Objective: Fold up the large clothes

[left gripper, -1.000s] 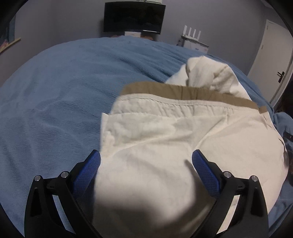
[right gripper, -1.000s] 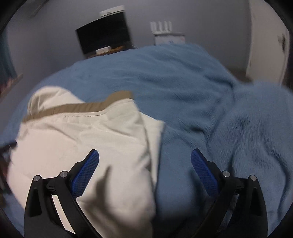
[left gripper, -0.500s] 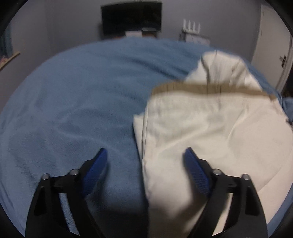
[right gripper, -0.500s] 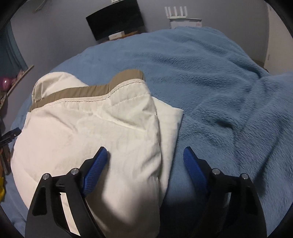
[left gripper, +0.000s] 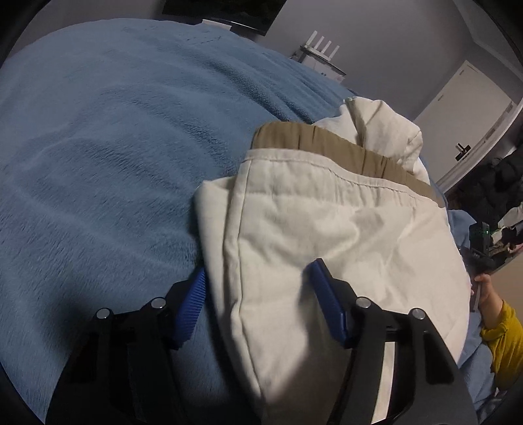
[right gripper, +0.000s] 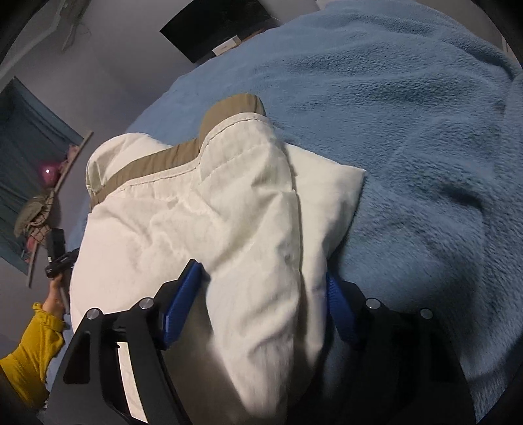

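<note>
A cream garment with a tan band lies folded on a blue fleece blanket. My left gripper straddles the garment's near left edge. Its jaws are closing, with the folded edge between them; the left pad is beside the cloth and the right pad on top of it. In the right wrist view the same garment shows its tan band at the far side. My right gripper straddles the near right edge, its jaws closing around a thick fold that they do not pinch.
The blanket covers a bed that fills both views. A dark screen and a white router stand at the far wall, with a door to the right. Yellow sleeves show at the garment's sides.
Both grippers have come down and closer onto the garment, and their jaws have narrowed. Each now has a side edge of the folded cloth between its pads.
</note>
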{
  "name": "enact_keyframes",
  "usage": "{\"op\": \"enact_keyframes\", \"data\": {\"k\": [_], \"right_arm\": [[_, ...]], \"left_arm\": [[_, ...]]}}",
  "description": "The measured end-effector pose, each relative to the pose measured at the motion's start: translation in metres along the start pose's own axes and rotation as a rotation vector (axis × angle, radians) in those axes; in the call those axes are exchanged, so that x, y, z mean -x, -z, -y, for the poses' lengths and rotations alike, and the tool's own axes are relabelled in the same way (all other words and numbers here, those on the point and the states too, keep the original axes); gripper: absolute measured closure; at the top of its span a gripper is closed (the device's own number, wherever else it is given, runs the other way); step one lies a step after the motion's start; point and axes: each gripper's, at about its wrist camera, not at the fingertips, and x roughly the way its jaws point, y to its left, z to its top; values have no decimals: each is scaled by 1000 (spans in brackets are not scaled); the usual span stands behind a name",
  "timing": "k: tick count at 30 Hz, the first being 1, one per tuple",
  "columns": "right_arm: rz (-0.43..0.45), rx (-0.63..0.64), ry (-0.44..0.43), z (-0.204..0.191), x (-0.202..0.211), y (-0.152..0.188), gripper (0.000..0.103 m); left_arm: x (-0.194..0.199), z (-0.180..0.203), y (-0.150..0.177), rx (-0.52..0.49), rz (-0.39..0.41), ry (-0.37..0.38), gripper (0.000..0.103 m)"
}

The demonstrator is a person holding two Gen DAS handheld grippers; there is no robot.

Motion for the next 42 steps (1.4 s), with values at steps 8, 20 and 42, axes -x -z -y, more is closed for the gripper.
{"op": "enact_keyframes", "data": {"k": [8, 20, 42], "right_arm": [[36, -37, -74, 2, -12, -10, 69], [299, 295, 139, -97, 49, 12, 94], [236, 66, 218, -37, -21, -51, 47]], "left_arm": [[-13, 7, -9, 20, 14, 50, 65], [59, 53, 4, -100, 240, 40, 94], [13, 3, -8, -43, 232, -228, 54]]}}
